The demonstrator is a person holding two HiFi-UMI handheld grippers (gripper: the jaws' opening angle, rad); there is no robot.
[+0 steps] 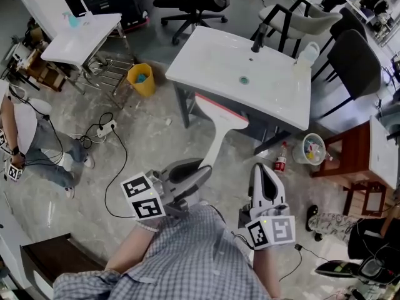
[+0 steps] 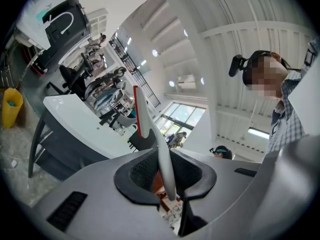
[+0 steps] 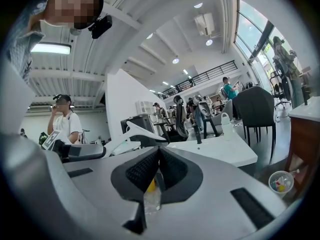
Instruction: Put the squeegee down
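Observation:
The squeegee (image 1: 217,136) is white with a red strip along its blade. My left gripper (image 1: 199,172) is shut on the lower end of its handle and holds it in the air. Its blade end points toward the front edge of the white sink top (image 1: 212,61). In the left gripper view the handle (image 2: 162,154) runs up between the two dark pads. My right gripper (image 1: 263,171) hangs to the right of the squeegee, shut with nothing between its fingers. In the right gripper view (image 3: 159,170) the squeegee head (image 3: 131,133) shows at the left.
A yellow bin (image 1: 142,79) stands left of the sink stand. A small bucket (image 1: 311,149) and a red bottle (image 1: 281,158) sit on the floor at the right, beside a brown wooden table (image 1: 355,161). A cable and power strip (image 1: 106,129) lie near a seated person (image 1: 37,144).

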